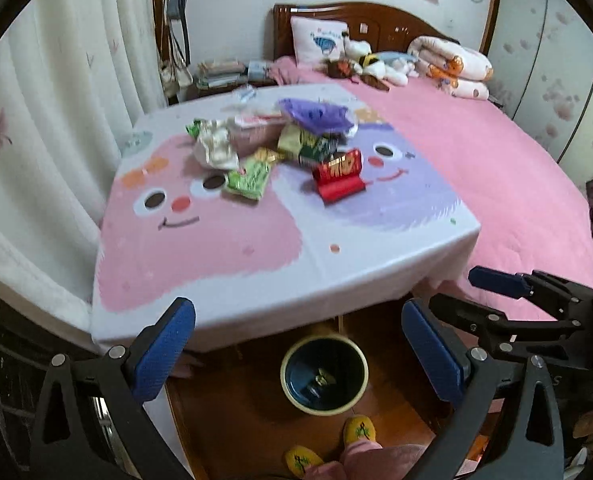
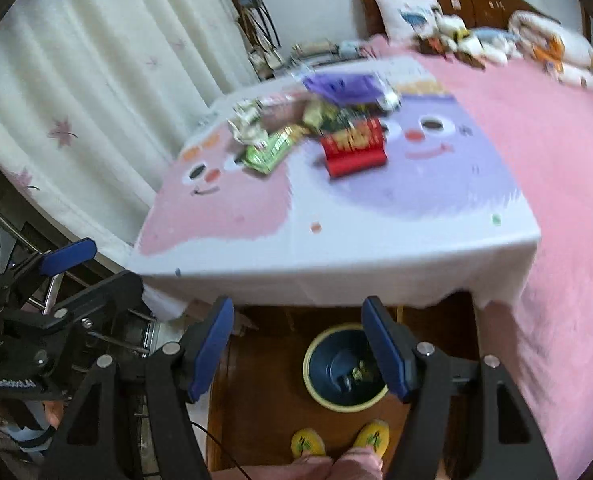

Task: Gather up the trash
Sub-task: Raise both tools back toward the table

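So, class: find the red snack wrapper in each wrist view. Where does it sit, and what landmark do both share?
Left wrist: red snack wrapper, centre, nearest edge of the pile.
Right wrist: red snack wrapper, upper centre, blurred.
Shared landmark: the bin on the floor below the table.

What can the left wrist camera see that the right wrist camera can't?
Only the left wrist view shows the left gripper with both jaws, wide apart and empty, and the wardrobe doors. Only the right wrist view shows the right gripper with both jaws, also apart and empty, plus a metal rack. Both show the table, the wrapper pile, the red packet, the bin and yellow slippers.
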Demonstrator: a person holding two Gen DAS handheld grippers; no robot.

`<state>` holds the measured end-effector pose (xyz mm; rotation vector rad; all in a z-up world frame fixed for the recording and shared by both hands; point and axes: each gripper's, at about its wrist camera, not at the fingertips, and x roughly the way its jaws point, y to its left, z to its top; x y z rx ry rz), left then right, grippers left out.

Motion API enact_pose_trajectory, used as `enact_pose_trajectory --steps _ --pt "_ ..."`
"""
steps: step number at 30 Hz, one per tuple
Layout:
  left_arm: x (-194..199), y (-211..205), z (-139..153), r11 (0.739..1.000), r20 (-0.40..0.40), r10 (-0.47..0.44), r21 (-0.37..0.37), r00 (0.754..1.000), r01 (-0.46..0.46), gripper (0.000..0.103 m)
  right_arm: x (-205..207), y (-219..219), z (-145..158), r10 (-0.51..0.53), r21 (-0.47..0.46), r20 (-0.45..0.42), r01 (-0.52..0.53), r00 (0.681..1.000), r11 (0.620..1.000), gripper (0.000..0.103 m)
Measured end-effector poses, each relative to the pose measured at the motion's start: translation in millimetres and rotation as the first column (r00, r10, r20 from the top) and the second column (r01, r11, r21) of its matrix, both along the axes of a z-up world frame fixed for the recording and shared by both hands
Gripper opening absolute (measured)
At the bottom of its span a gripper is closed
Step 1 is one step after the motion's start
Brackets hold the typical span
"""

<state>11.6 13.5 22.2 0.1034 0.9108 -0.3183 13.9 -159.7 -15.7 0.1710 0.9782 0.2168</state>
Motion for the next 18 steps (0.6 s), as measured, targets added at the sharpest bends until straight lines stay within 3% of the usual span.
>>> enact_pose_trajectory --steps 5,10,18 --pt "5.0 2.4 6.9 1.0 0.047 0.004 0.005 0.999 -0.004 0.102 12.6 5.5 15.6 0.02 -0.047 0.058 -0.017 0.998 0.999 0.068" --pt "17.9 3.3 10.9 1.0 0.047 0.025 0.018 0.999 -0.025 0.102 33.6 -0.3 24.3 0.049 -0.082 0.088 -0.042 0.995 0.996 0.071" --pt "62.3 -4.9 -0.4 0.988 0.023 0.135 0.072 0.991 -0.136 0.102 106.9 -14.7 18.0 0.235 -0.146 0.078 -0.222 0.969 0.964 0.074"
